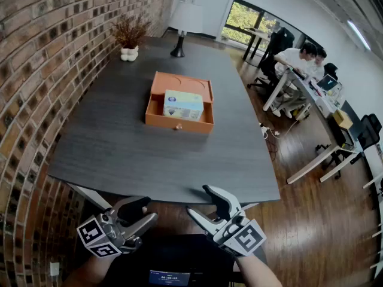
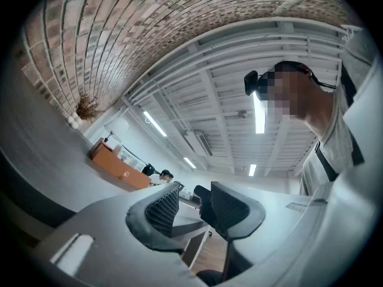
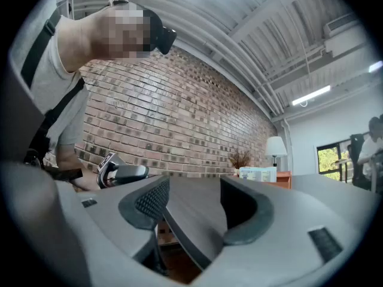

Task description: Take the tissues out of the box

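An orange open box point(image 1: 158, 117) sits mid-table with a pale blue and white tissue pack point(image 1: 183, 104) lying in it. Both grippers hang below the table's near edge, well short of the box. My left gripper point(image 1: 145, 215) has its jaws only a little apart, with nothing between them. My right gripper point(image 1: 198, 200) stands open wider and is empty. In the left gripper view the box point(image 2: 116, 167) is far off to the left of the gripper point(image 2: 190, 205). The right gripper view has the tissue pack point(image 3: 257, 173) in the distance, past the gripper point(image 3: 194, 202).
A white lamp point(image 1: 185, 21) and a dried plant in a white vase point(image 1: 129, 39) stand at the table's far end. A brick wall point(image 1: 42, 70) runs along the left. People sit at desks point(image 1: 302, 61) to the right, over a wooden floor.
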The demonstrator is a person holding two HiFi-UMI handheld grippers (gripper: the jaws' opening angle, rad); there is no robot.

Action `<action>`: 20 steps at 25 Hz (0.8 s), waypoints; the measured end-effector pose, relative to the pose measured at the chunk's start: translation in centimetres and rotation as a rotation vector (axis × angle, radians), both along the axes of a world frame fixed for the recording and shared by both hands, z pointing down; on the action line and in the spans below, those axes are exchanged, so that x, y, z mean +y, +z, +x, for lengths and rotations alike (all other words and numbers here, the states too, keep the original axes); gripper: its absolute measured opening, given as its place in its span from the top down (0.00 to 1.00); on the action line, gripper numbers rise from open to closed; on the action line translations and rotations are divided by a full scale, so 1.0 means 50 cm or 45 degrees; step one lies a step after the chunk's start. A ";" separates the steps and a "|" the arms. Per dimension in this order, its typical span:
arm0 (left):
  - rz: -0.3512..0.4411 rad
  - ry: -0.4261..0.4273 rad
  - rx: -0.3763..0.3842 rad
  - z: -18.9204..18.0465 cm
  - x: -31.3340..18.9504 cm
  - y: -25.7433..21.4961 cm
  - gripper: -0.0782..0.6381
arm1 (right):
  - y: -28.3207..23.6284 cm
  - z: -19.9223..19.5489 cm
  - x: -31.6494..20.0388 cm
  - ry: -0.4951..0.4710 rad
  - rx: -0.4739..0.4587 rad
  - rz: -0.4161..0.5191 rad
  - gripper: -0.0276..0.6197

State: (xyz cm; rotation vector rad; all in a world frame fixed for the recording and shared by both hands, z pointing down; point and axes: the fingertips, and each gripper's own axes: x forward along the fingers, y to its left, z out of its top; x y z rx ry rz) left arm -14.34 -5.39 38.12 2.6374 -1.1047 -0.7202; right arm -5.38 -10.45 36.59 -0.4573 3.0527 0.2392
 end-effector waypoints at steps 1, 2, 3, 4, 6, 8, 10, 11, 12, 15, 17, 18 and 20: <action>-0.003 -0.001 0.003 -0.001 -0.001 0.001 0.67 | 0.001 0.001 -0.001 0.002 0.002 -0.003 0.55; -0.006 -0.002 0.006 -0.002 -0.002 0.002 0.67 | 0.001 0.002 -0.002 0.004 0.003 -0.006 0.55; -0.008 -0.002 0.009 -0.002 -0.003 0.003 0.67 | 0.001 0.003 -0.003 0.005 0.005 -0.007 0.55; -0.009 -0.001 0.013 -0.001 -0.004 0.004 0.67 | 0.001 0.004 -0.004 0.005 0.007 -0.008 0.55; -0.011 0.003 0.018 0.003 -0.006 0.005 0.67 | 0.000 0.005 -0.007 0.006 0.013 -0.009 0.55; -0.015 0.007 0.020 0.006 -0.006 0.007 0.67 | -0.002 0.006 -0.007 0.005 0.009 -0.009 0.55; -0.021 0.008 0.021 0.007 -0.006 0.010 0.67 | -0.003 0.006 -0.007 0.005 0.004 -0.010 0.55; -0.023 0.008 0.021 0.007 -0.006 0.011 0.67 | -0.003 0.006 -0.006 0.005 0.002 -0.011 0.55; -0.026 0.007 0.021 0.006 -0.006 0.012 0.67 | -0.003 0.006 -0.006 0.005 0.000 -0.013 0.55; -0.030 0.001 0.019 0.003 -0.007 0.015 0.67 | -0.002 0.006 -0.007 0.007 -0.004 -0.019 0.55; -0.031 -0.001 0.018 0.002 -0.008 0.016 0.67 | -0.001 0.007 -0.008 0.007 -0.005 -0.023 0.55; -0.032 -0.001 0.018 0.001 -0.008 0.017 0.67 | -0.002 0.007 -0.008 0.006 -0.007 -0.023 0.55; -0.032 0.000 0.017 0.000 -0.008 0.016 0.67 | -0.002 0.006 -0.008 0.007 -0.008 -0.026 0.55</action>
